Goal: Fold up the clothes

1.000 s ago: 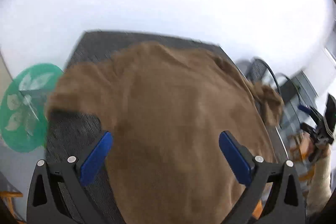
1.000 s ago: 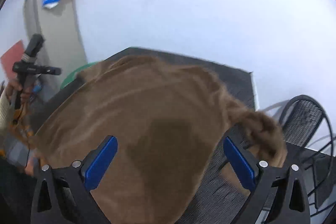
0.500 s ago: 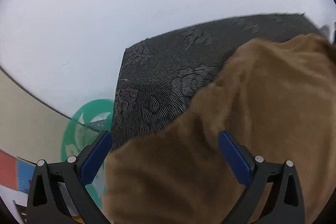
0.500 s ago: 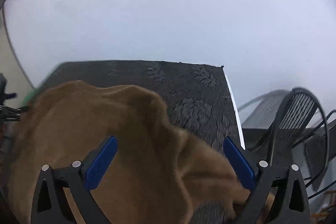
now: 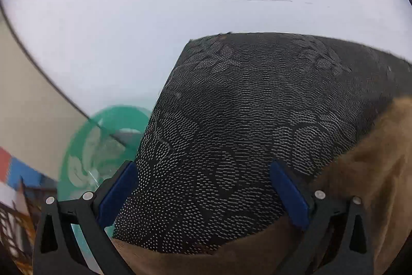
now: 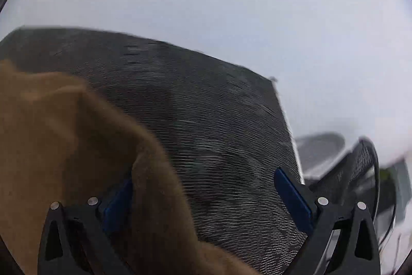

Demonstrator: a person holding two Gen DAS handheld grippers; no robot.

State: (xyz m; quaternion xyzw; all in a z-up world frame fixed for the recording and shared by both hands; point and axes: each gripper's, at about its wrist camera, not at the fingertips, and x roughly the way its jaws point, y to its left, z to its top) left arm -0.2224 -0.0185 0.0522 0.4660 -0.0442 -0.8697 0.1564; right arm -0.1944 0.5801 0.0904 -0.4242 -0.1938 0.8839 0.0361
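One brown fleecy garment [image 5: 365,187] is in sight, and it lies on the dark patterned cloth-covered desk [image 5: 244,120], bunched toward the near edge. Between the two views it sits in the middle: in the left wrist view it fills the lower right, spreading along the near edge under the camera, and in the right wrist view the same garment [image 6: 64,146] heaps up at the lower left.

The left tongs [image 5: 203,195] stand wide apart with nothing between them, only bare desk cloth showing in the gap; the garment's edge runs just beside and behind the right-hand blue pad [image 5: 288,195]. The right tongs [image 6: 208,197] are also wide apart and empty, though the brown fabric rides up against the left-hand blue pad [image 6: 118,200] and partly hides it. Whether it actually touches that pad is hard to tell through the blur.

So the garment lies inward of both tongs, to the right of the left pair and to the left of the right pair, and close to each. Neither hand looks clearly nearer. Its long axis cannot be read, since the cloth is rumpled and cut off by the frame. My judgement is that the next grasp calls for each pair to turn inward toward the heap and find an edge.

Counted: one garment, one desk, two pairs of tongs, one green round mat [image 5: 103,146] past the desk's left edge, one black mesh chair [image 6: 360,166] beyond its right edge.
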